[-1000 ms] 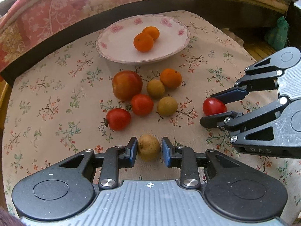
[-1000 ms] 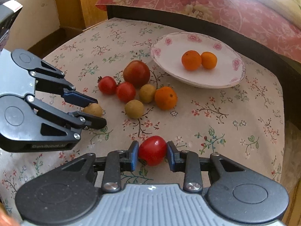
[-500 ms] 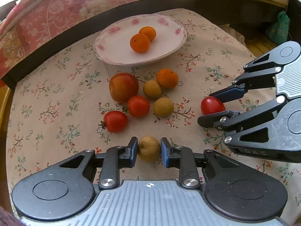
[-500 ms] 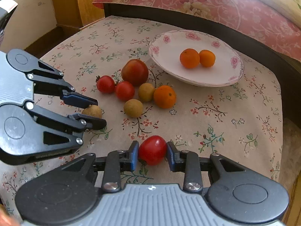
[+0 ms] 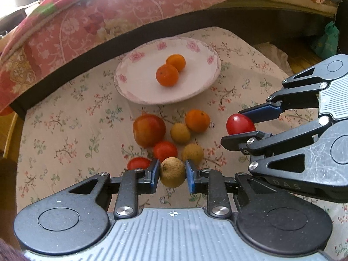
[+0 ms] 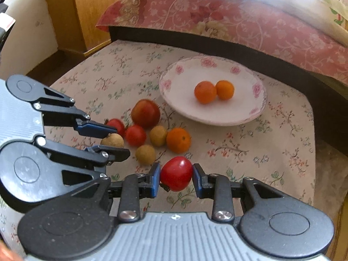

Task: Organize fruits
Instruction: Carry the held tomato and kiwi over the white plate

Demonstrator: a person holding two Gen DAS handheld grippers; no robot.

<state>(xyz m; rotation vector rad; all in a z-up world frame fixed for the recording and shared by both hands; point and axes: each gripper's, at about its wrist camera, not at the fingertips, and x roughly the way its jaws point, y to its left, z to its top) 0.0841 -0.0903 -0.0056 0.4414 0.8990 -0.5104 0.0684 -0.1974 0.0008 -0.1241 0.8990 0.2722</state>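
Over the floral tablecloth (image 5: pixel 65 130) beside a bed (image 5: pixel 108 21), left gripper (image 5: pixel 171 173) clamps a longan (image 5: pixel 173 171), right gripper (image 6: pixel 176 177) a tomato (image 6: pixel 176 173).

Floral tablecloth (image 5: pixel 65 130), pink quilted bedspread (image 6: pixel 217 15)

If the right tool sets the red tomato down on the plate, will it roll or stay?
The red tomato, clamped in the right tool, is round and glossy, so it will probably roll a little. The plate dips toward its middle, so its rim likely stops the tomato. It may settle against the two oranges there. Its skin looks thin; a gentle release seems wise.
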